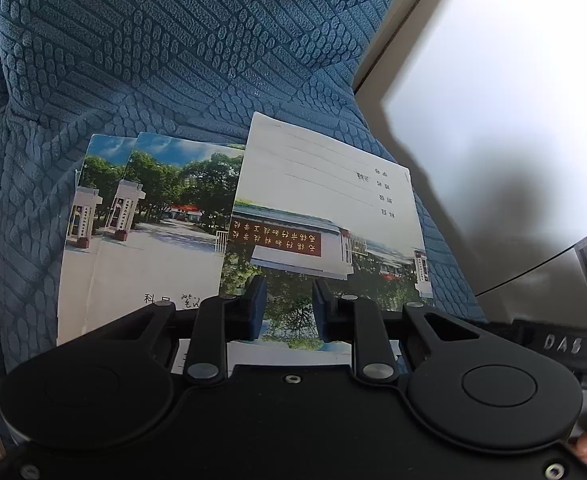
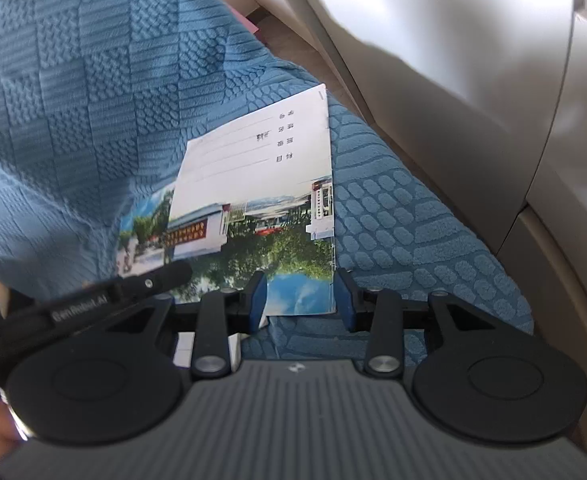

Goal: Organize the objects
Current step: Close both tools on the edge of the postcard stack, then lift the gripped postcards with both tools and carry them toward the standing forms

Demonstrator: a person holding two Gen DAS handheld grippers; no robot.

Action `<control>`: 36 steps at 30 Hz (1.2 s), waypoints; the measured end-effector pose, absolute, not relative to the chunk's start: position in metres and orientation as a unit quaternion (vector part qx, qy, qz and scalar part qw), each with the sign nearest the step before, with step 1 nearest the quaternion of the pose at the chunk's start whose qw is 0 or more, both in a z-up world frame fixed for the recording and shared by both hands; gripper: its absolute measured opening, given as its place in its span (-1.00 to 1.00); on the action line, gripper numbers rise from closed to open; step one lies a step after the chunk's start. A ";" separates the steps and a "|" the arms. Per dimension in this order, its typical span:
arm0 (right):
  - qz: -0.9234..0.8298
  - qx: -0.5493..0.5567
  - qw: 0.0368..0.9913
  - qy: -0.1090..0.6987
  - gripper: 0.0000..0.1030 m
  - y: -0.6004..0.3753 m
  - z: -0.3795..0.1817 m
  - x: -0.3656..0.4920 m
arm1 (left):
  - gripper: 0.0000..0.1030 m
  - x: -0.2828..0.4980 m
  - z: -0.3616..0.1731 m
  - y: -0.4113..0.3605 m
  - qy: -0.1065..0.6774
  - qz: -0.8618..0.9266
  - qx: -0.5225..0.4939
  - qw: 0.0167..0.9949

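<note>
Three thin notebooks lie fanned on a blue textured cover [image 1: 173, 60], which looks like a sofa or bed throw, so the surface under them is soft and gives. Landmark is the top notebook [image 1: 325, 216]: it is printed upside down to the camera, white lined half at the far end, school-gate photo nearer. The two other notebooks [image 1: 141, 220] sit to its left, partly under its left edge, overlapping each other, covers the right way up. It likely sits skewed on top because the pile is not squared yet, my read. The left gripper [image 1: 289, 308] is at the top notebook's near edge, jaws partly closed, blue pads either side of the cover's lower strip with a gap between them; I cannot tell whether they actually pinch paper or just frame it. The right gripper [image 2: 301, 296] is at the same notebook's near right corner [image 2: 329, 304], jaws part open, right pad just beside the spine edge, left pad over the cover; contact unclear too. Two grippers on one thin book makes sense: floppy, flat on cloth, hard to lift from one point. A pale cabinet or wall panel [image 1: 513, 100] stands to the right of the top notebook, off the cover. Judged step: taking hold of the top notebook to align or restack it.
</note>
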State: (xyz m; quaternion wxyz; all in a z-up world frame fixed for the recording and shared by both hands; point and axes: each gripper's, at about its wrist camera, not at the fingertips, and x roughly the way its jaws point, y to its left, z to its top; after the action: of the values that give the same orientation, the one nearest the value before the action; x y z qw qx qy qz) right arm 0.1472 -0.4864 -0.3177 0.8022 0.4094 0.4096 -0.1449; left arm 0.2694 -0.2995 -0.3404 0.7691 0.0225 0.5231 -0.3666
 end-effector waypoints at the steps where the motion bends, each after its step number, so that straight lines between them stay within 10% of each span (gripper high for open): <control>1: -0.147 0.432 0.795 0.399 -0.21 -0.490 -0.320 0.144 | -0.57 0.269 -0.340 -0.300 0.521 -0.368 0.025 0.770; 15: -0.065 0.587 0.762 0.265 -0.26 -0.506 -0.330 0.119 | -0.54 0.267 -0.338 -0.299 0.520 -0.366 0.022 0.772; 26: -0.102 0.559 0.758 0.321 -0.91 -0.493 -0.345 0.148 | -0.52 0.276 -0.339 -0.288 0.544 -0.363 -0.017 0.756; 31: -0.098 0.555 0.765 0.313 -0.92 -0.488 -0.338 0.149 | 0.28 0.279 -0.339 -0.263 0.579 -0.349 -0.110 0.729; 36: -0.093 0.555 0.770 0.302 -0.92 -0.482 -0.326 0.153 | 0.53 0.280 -0.353 -0.243 0.622 -0.361 -0.246 0.650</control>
State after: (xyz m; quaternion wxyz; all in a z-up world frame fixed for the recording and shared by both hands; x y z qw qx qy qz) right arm 0.1531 -0.4824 -0.3263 0.7698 0.5549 0.3015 -0.0925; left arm 0.2804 -0.2428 -0.3526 0.6500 -0.2460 0.6221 -0.3605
